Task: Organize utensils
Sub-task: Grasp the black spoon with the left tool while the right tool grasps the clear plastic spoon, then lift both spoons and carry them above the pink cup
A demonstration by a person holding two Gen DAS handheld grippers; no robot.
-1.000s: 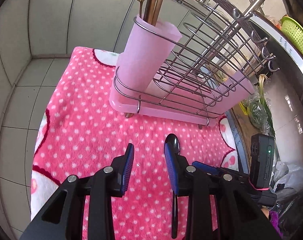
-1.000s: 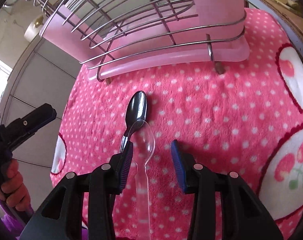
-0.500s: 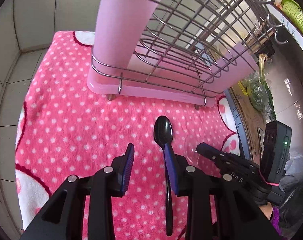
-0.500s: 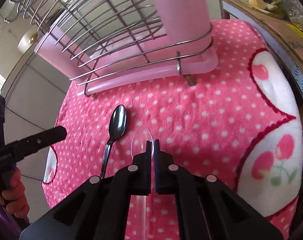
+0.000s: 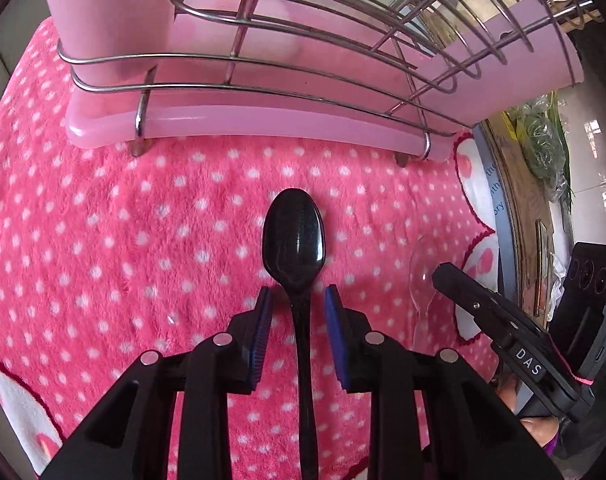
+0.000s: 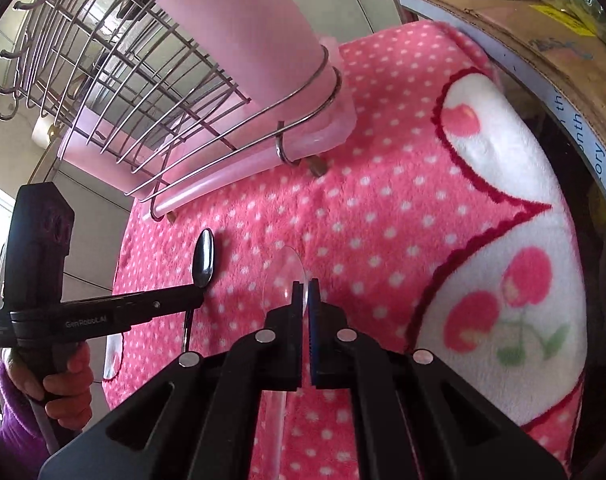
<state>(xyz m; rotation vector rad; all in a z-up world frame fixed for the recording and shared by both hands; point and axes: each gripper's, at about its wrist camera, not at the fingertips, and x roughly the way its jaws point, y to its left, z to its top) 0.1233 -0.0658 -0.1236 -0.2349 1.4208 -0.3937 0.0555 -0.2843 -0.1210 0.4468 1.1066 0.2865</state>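
Within the last second the right tongs have been clenched on the neck of the clear plastic spoon, which a moment earlier lay loose between spread pads; its bowl is now seen tilted above the pink dotted towel, so a lift appears to be under way. The left tongs have been brought forward and are held released, astride the handle of the black spoon, which lies flat on the towel, near the pink drying rack. Both utensils are thus judged nearly secured; transfer to the pink cup in the rack remains undone.
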